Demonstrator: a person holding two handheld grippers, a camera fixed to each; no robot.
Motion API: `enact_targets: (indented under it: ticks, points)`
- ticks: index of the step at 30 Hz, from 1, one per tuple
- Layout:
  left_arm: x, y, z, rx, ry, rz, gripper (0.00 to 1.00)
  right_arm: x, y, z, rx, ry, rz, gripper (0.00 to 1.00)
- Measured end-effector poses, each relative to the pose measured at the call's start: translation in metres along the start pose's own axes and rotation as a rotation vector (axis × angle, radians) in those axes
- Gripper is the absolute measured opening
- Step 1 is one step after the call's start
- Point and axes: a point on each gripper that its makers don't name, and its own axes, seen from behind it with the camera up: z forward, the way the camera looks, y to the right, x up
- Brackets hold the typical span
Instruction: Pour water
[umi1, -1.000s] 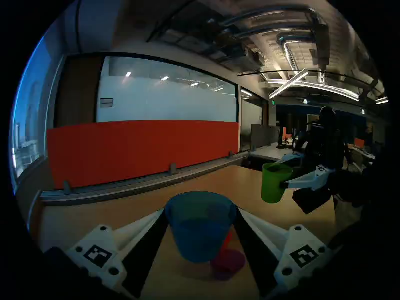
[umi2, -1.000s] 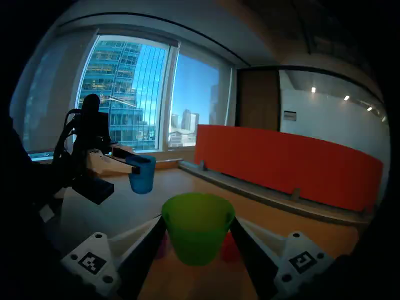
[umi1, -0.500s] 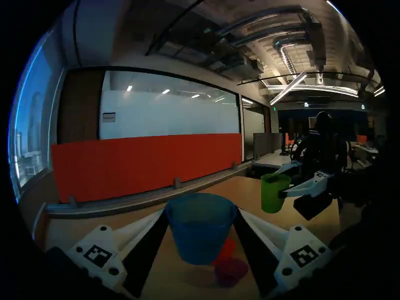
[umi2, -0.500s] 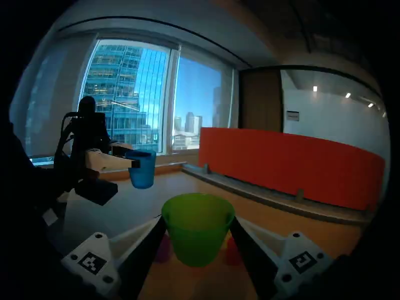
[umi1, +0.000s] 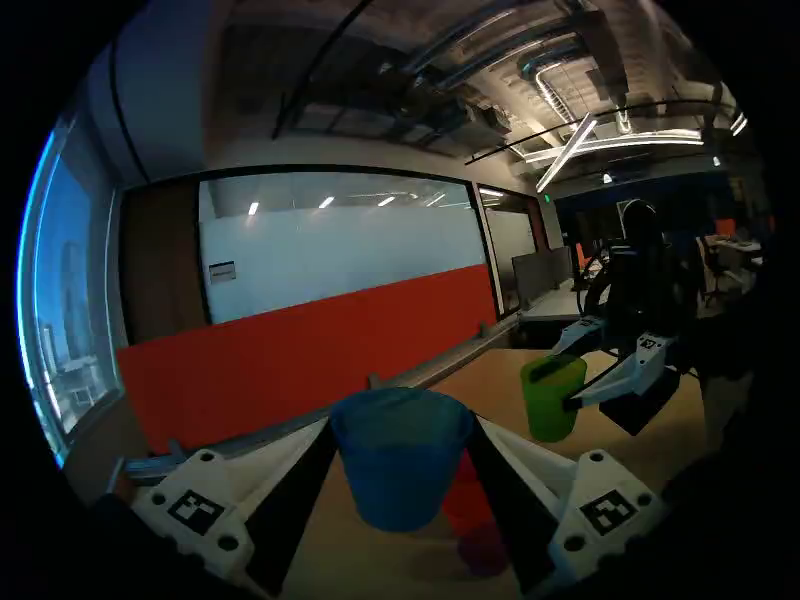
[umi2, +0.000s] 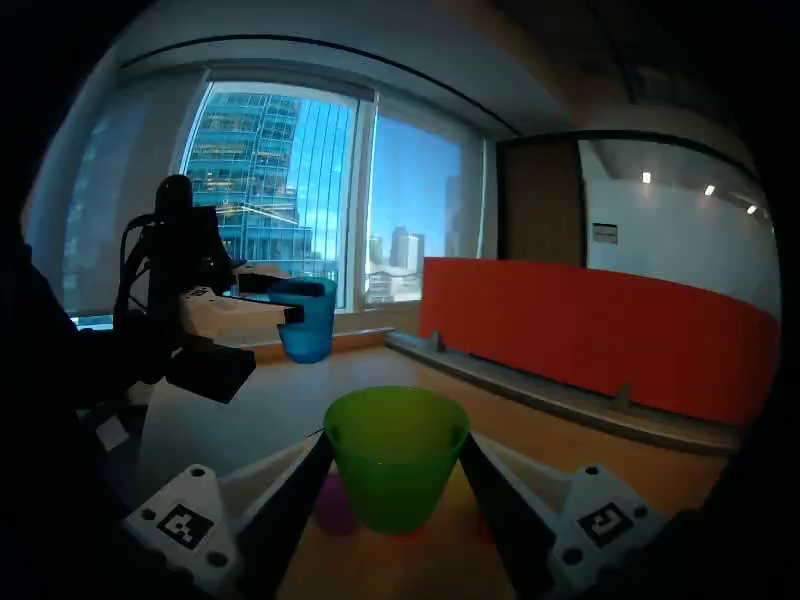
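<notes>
The blue cup (umi1: 402, 470) stands upright, clamped between the fingers of the left gripper (umi1: 402, 428). The green cup (umi2: 397, 480) is pinched the same way in the right gripper (umi2: 397, 445). Both hang above the wooden table (umi2: 600, 440), well apart and mouths up, probably to keep water in (none can be made out) until one tips into the other. Beneath them a purple cup (umi1: 485, 550) and a red object (umi1: 468, 500) rest on the table. An orange partition (umi1: 300, 355) runs along its far edge, with a window wall (umi2: 280, 190) facing towers and bare ceiling ducts (umi1: 450, 70) overhead.
</notes>
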Motion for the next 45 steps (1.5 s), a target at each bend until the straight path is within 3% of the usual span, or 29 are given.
enact_targets:
  ticks: [20,45]
  points:
    - [0.033,0.015,0.013,0.013,0.007,0.255,0.88,0.003,-0.022,0.015,0.061,0.015,0.002,0.90]
    - [0.053,0.022,0.022,0.027,-0.005,0.484,0.88,0.000,-0.045,0.036,0.129,0.020,0.008,0.91]
